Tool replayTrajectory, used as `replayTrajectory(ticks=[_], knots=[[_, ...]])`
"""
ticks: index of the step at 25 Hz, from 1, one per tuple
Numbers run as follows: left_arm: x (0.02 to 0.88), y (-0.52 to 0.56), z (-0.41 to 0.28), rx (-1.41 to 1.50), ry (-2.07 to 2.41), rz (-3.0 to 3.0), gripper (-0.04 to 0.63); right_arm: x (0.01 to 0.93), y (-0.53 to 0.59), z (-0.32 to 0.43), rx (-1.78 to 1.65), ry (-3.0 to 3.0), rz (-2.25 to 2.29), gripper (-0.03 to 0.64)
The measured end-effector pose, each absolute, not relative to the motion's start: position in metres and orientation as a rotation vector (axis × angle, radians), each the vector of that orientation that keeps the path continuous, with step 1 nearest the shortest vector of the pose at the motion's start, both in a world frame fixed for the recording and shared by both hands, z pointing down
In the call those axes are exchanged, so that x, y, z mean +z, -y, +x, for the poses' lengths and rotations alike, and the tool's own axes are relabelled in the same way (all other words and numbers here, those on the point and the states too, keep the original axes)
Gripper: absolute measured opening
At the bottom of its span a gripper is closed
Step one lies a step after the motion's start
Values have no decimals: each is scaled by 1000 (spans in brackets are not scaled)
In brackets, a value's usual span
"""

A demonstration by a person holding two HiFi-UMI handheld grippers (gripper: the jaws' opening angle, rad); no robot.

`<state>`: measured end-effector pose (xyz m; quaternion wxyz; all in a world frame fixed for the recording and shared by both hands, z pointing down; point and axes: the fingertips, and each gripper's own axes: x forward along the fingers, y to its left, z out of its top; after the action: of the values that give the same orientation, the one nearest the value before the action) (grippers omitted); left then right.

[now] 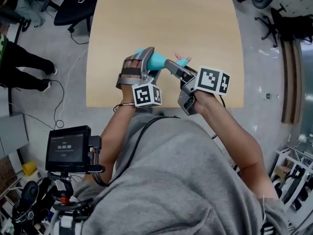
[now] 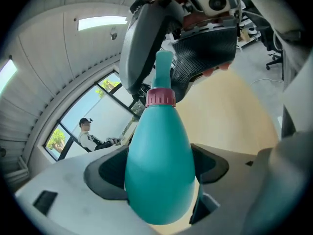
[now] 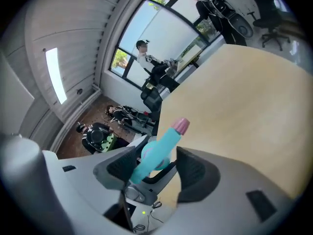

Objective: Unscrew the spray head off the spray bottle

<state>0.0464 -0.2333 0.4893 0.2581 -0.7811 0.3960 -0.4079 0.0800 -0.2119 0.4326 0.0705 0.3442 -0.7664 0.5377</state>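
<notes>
Left gripper (image 1: 149,62): its jaws are pinching the teal spray bottle (image 2: 160,165) round the fat belly, a pad pressing on each flank, and holding it up off the table (image 1: 166,13).
Right gripper (image 3: 157,160): its jaws are standing spread. The spray head (image 3: 164,146) is lying between them, close against one pad with a clear gap to the other, so I would say nothing is being squeezed.
Where the bottle is sitting: in the air above the near edge of the table, between the two grippers, just in front of the person's chest.
Long axis: the bottle is pointing straight out of the left jaws, belly first, then the pink collar (image 2: 160,97), then the head. That line is running on into the right gripper's mouth.
What the coming move is turning on: the two grippers are facing each other along this one axis, and the right one is the nearer to the head. It looks as if closing there and rolling about that line would be turning the collar.
Nozzle: the pink nozzle tip (image 3: 181,125) is poking out past the right jaws, slanting up and away.
Hard to make out: the threads are hiding under the collar, so I cannot tell how loose it is. From above, the grippers are covering the joint and most of the head.
</notes>
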Motion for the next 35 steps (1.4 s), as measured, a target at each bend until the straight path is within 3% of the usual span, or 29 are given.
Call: replayTrajectory(ticks=[2, 10, 20, 28, 31, 35], knots=[[495, 229, 49, -1109, -1059, -2149, 383, 435, 208, 77, 1556, 2309, 984, 129], [516, 207, 61, -1018, -896, -2504, 383, 442, 192, 71, 1105, 2366, 790, 127], [503, 156, 81, -710, -487, -2923, 383, 413, 134, 44, -206, 2399, -77, 127], [508, 137, 86, -740, -347, -2943, 383, 436, 113, 73, -1066, 1883, -578, 127], [509, 142, 86, -740, -412, -2966, 383, 437, 117, 72, -1166, 1809, -570, 129], [508, 157, 82, -744, -579, -2966, 383, 429, 132, 72, -932, 1952, -383, 163]])
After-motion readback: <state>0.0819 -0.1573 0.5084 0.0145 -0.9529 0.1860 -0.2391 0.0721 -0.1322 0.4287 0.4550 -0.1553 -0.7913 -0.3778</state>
